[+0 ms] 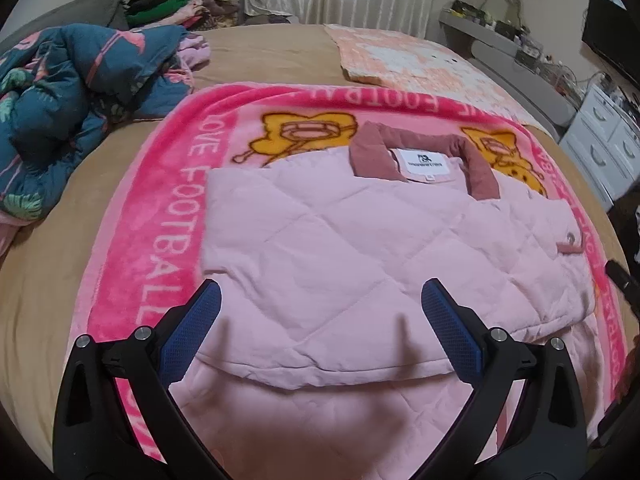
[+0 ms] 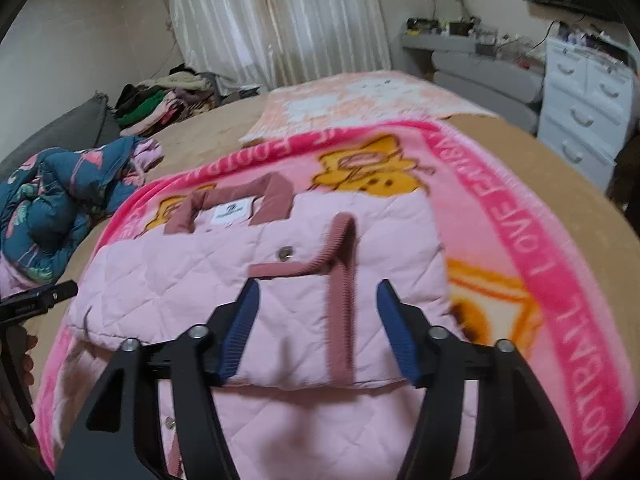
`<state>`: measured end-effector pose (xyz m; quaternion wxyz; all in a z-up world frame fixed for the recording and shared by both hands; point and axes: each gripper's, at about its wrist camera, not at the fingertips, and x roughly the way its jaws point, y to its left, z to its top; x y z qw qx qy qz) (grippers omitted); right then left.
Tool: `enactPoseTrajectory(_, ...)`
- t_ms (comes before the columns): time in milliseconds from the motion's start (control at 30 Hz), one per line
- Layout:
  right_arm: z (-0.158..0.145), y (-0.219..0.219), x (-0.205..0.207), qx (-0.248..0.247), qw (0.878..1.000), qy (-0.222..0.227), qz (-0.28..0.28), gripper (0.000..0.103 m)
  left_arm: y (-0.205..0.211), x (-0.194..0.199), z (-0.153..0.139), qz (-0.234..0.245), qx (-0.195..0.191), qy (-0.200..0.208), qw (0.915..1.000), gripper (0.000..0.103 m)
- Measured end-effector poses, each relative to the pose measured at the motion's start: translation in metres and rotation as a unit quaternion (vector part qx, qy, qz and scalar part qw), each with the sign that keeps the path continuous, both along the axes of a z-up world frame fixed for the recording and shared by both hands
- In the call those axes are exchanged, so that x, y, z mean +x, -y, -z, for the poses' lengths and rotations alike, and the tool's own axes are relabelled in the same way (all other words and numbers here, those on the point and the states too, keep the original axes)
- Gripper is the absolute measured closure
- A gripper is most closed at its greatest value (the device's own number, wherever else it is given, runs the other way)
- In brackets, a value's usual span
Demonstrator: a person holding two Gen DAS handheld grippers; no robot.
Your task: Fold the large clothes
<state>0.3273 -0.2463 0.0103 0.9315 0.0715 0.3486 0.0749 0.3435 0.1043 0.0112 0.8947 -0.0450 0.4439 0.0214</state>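
A pale pink quilted jacket with a dusty-rose collar and white label lies partly folded on a bright pink football blanket on the bed. My left gripper is open and empty, just above the jacket's folded front edge. In the right wrist view the jacket shows rose ribbed trim and a snap button. My right gripper is open and empty, its blue pads on either side of the trim. The left gripper's tip shows at the left edge.
A crumpled teal floral quilt lies to the left on the tan bedsheet. A peach patterned blanket lies at the far side. A clothes pile sits by the curtain. White drawers and a cluttered grey shelf stand to the right.
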Motion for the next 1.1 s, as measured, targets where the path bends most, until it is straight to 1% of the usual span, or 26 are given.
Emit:
enactPoseTrajectory(100,-0.01,-0.003,0.002,-0.003,1.0,0.007,-0.008,0.039,0.008,0.005,0.004,0.009,0.0,-0.007,0.9999,0.009)
enactPoseTrajectory(133,-0.014,-0.005,0.003,-0.007,1.0,0.011,-0.011,0.034,0.011,0.006,0.005,0.013,-0.006,-0.011,0.9998,0.009)
enactPoseTrajectory(200,-0.023,-0.011,0.003,-0.014,0.999,0.02,-0.021,0.032,0.017,0.008,0.009,0.024,-0.016,-0.017,0.9994,0.009)
enactPoseTrajectory(267,-0.029,-0.019,0.003,-0.019,0.999,0.026,-0.033,0.022,0.023,0.009,0.013,0.036,-0.017,-0.022,0.999,0.009)
enactPoseTrajectory(433,-0.038,-0.044,0.008,-0.027,0.997,0.023,-0.071,0.022,0.029,0.015,0.031,0.046,-0.013,-0.046,0.9978,0.009)
enactPoseTrajectory(467,-0.039,-0.05,0.009,-0.028,0.996,0.023,-0.078,0.022,0.028,0.017,0.038,0.049,-0.017,-0.058,0.997,0.009)
enactPoseTrajectory(500,-0.039,-0.054,0.011,-0.03,0.996,0.023,-0.083,0.021,0.027,0.018,0.043,0.051,-0.018,-0.065,0.9965,0.009)
enactPoseTrajectory(600,-0.039,-0.07,0.019,-0.04,0.994,0.015,-0.096,0.014,0.019,0.019,0.056,0.051,-0.025,-0.077,0.9954,0.009)
enactPoseTrajectory(667,-0.036,-0.078,0.026,-0.046,0.994,0.006,-0.101,0.014,0.014,0.019,0.062,0.05,-0.031,-0.078,0.9952,0.008)
enactPoseTrajectory(767,-0.025,-0.09,0.038,-0.056,0.993,-0.02,-0.107,0.014,0.007,0.019,0.068,0.047,-0.043,-0.077,0.995,0.008)
enactPoseTrajectory(900,0.003,-0.104,0.059,-0.07,0.989,-0.077,-0.107,0.014,0.006,0.019,0.07,0.047,-0.046,-0.074,0.9951,0.008)
enactPoseTrajectory(967,0.022,-0.109,0.067,-0.083,0.985,-0.107,-0.108,0.014,0.005,0.018,0.071,0.048,-0.047,-0.072,0.9952,0.008)
enactPoseTrajectory(1000,0.038,-0.111,0.071,-0.1,0.981,-0.129,-0.106,0.014,0.005,0.018,0.071,0.049,-0.048,-0.071,0.9951,0.008)
enactPoseTrajectory(1033,0.051,-0.112,0.074,-0.109,0.978,-0.139,-0.107,0.013,0.005,0.019,0.071,0.049,-0.048,-0.071,0.9951,0.008)
enactPoseTrajectory(1100,0.071,-0.114,0.076,-0.117,0.978,-0.138,-0.106,0.012,0.006,0.019,0.073,0.05,-0.041,-0.072,0.9953,0.008)
